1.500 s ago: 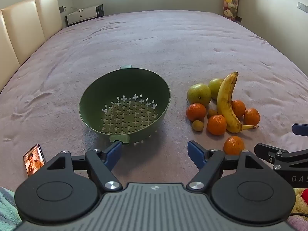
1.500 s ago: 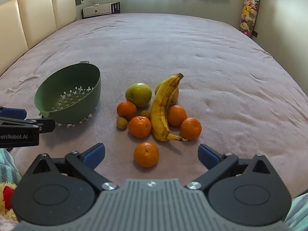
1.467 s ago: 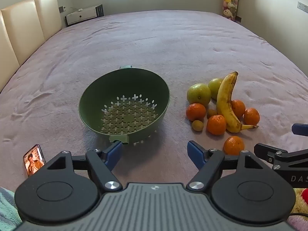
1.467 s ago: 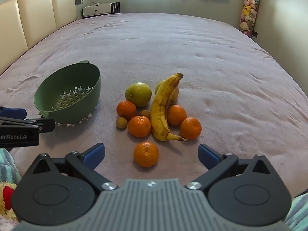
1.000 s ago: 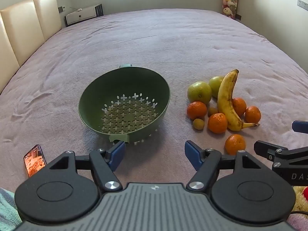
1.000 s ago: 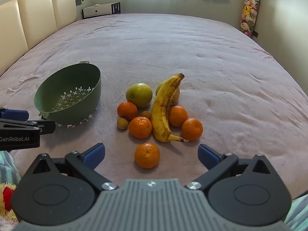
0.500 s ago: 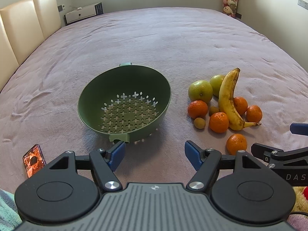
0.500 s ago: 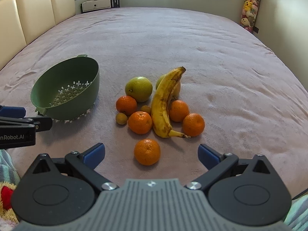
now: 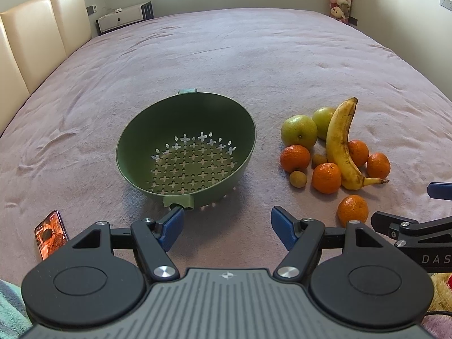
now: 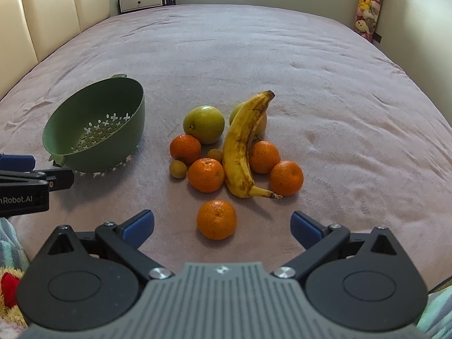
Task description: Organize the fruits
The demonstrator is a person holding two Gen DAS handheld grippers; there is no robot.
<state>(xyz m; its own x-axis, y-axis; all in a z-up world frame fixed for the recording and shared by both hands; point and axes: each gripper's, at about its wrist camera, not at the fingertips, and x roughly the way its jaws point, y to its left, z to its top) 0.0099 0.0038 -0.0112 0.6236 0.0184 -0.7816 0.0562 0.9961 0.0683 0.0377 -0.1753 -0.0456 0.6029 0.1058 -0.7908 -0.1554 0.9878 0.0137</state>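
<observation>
An empty green colander (image 9: 186, 144) sits tilted on the pink bedspread; it also shows in the right wrist view (image 10: 96, 132). Right of it lies a fruit pile: a banana (image 10: 243, 147), two green pears (image 10: 204, 124), several tangerines and two small brown fruits (image 10: 178, 168). One tangerine (image 10: 216, 219) lies apart, nearest me, just ahead of my open, empty right gripper (image 10: 221, 226). My left gripper (image 9: 227, 228) is open and empty, just in front of the colander's near handle (image 9: 179, 202).
A phone (image 9: 50, 234) with a lit screen lies on the bedspread at the left. A cream headboard (image 9: 34, 42) stands at the far left. A white unit (image 10: 147, 0) and hanging plush toys (image 10: 367, 8) are at the far walls.
Both grippers moved forward slightly toward the colander and the fruit and tilted down a little. Nothing was taken hold of; the fruit and colander lie as before.
</observation>
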